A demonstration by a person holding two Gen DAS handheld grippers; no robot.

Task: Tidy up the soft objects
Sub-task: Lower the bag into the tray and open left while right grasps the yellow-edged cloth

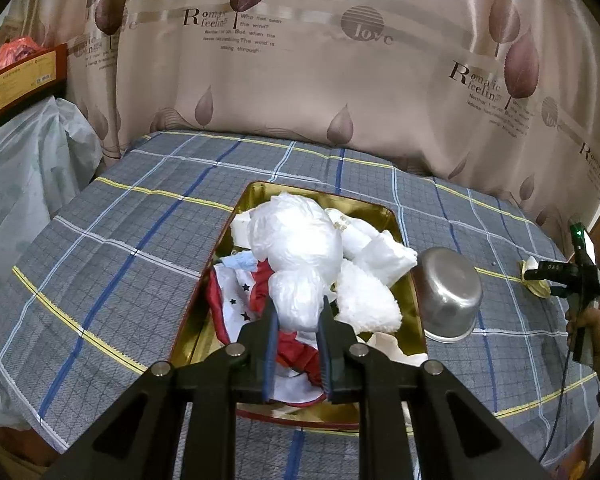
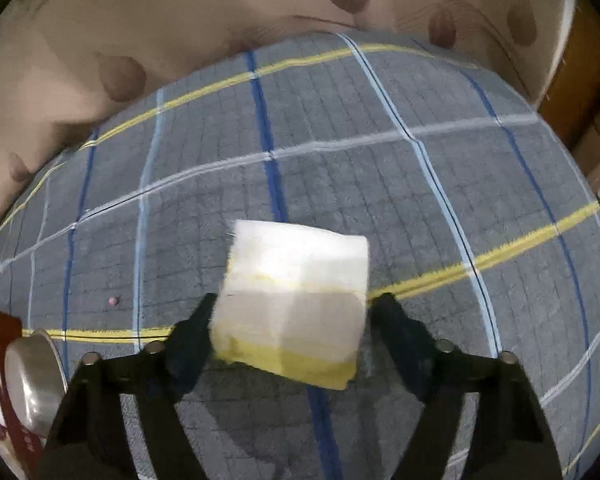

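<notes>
Left gripper (image 1: 297, 312) nearest, low over the tin (image 1: 392, 216), fingers (image 1: 271, 334) narrowly parted and pressing either side of the lower lobe of a white plastic bag (image 1: 296, 240); apparently gripping it. Bag heaped on top of the tin's load: red-and-white star cloth (image 1: 236, 292) at left, white fluffy cloth (image 1: 366, 300) at right, more white pieces behind. Just right of the tin, touching its rim or nearly so, a steel bowl (image 1: 452, 292) tipped on its side. All on a grey plaid sheet (image 1: 120, 240), with a leaf-print curtain (image 1: 300, 80) beyond.

Right gripper (image 2: 292, 312) well apart at the sheet's right edge, spread wide. Between the fingers (image 2: 196, 328) a folded white-and-yellow cloth (image 2: 296, 300), blurred; contact with the pads impossible to tell.
</notes>
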